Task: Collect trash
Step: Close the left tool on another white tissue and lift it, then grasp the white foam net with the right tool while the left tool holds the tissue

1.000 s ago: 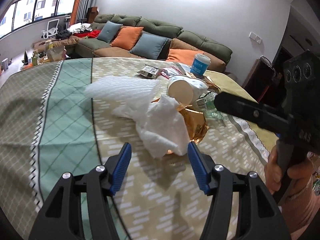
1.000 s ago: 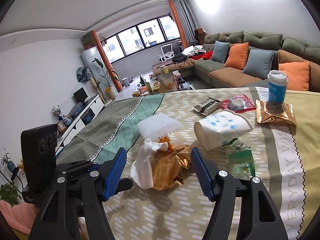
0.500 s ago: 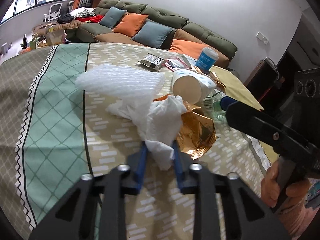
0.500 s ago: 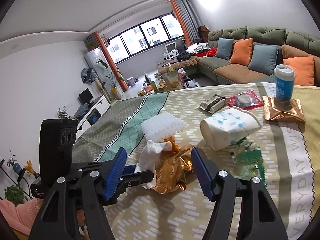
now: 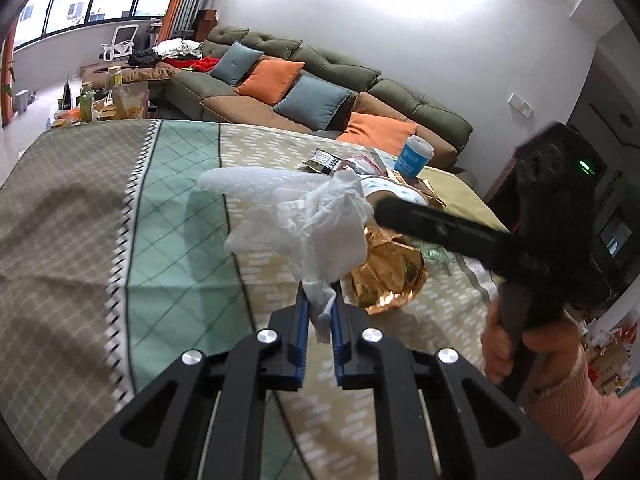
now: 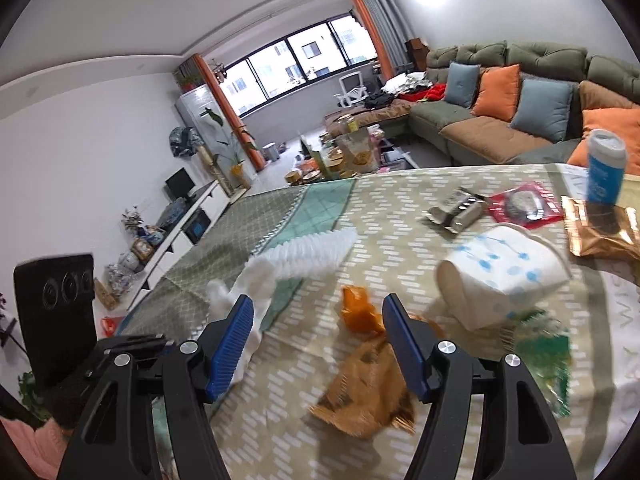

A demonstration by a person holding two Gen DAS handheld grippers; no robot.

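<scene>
The left gripper has just closed its jaws on the tissue, lifting it off the bench. The right gripper stays wide open, empty, with the gold wrapper between its jaws: likely next.

A home living room is shown: a long green sofa with orange and blue cushions, a low TV cabinet, potted plants and wide windows are seen.
</scene>
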